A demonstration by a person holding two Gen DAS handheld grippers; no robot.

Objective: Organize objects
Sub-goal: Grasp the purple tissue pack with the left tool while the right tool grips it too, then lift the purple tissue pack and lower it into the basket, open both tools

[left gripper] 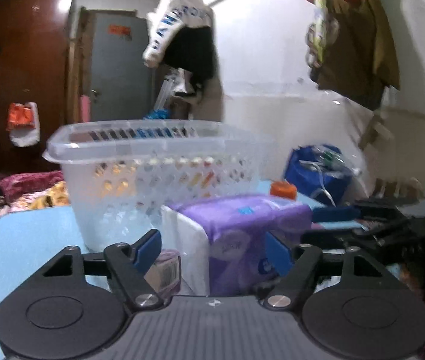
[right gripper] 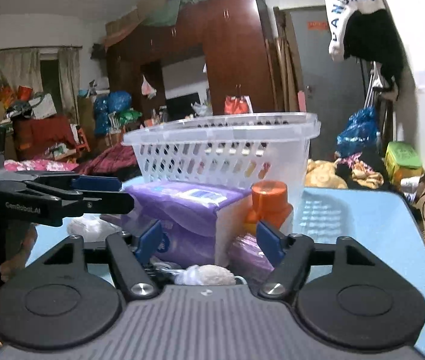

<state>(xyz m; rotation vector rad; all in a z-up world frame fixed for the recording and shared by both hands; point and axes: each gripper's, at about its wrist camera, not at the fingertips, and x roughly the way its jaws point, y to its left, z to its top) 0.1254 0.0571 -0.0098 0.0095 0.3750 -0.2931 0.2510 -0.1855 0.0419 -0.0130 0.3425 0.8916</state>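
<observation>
A clear perforated plastic basket [left gripper: 158, 168] stands on the light blue table [left gripper: 26, 240]; it also shows in the right wrist view [right gripper: 227, 153]. In front of it lies a purple wipes pack [left gripper: 242, 234] [right gripper: 182, 207] and an orange-capped bottle [left gripper: 283, 189] [right gripper: 268, 207]. My left gripper [left gripper: 212, 253] is open, its blue pads either side of the purple pack without touching it. My right gripper [right gripper: 209, 241] is open, with the pack, the bottle and a small white ball-like item [right gripper: 209, 274] between its fingers. The left gripper also shows in the right wrist view [right gripper: 71, 195].
A small purple packet [right gripper: 248, 255] lies by the bottle. A small box [left gripper: 164, 270] sits by the left pad. A blue bag [left gripper: 317, 171] stands at the table's far right. Bedding, wardrobes and hanging clothes surround the table.
</observation>
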